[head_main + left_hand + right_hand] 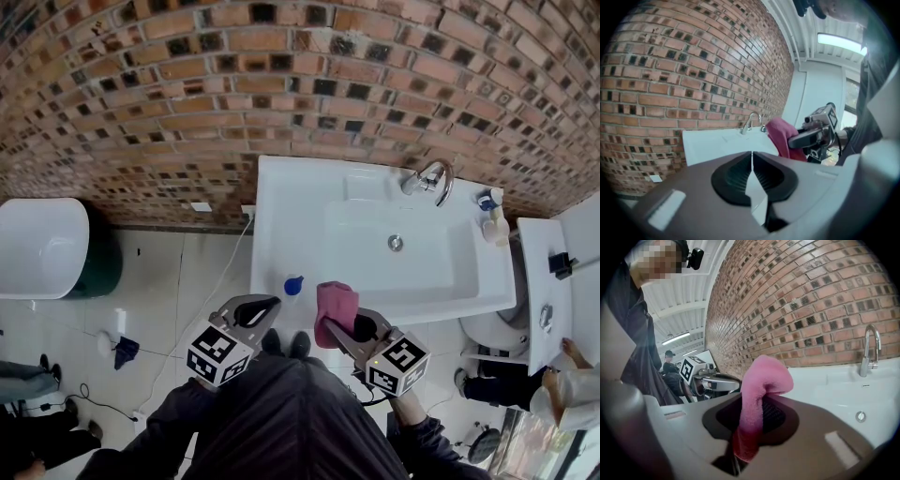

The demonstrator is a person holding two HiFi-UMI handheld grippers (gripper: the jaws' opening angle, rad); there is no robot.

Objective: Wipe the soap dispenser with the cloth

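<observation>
Soap dispenser, a small pale plastic pump bottle (494,225), on white ceramic basin's (281,206) far right rim, well apart from both grippers. Pink terry cloth (761,380) pinched in right gripper (361,328); left gripper (752,159) pressed together, empty. Carry cloth over; wipe lightly, avoid tipping.

Left gripper (267,307) jaws closed, empty; right gripper (349,326) jaws clamped on cloth (335,305) (both side by side).

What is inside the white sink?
Only a round drain shows in the sink bowl. The pink cloth held by the right gripper covers part of the front rim, so that spot is hidden.
</observation>
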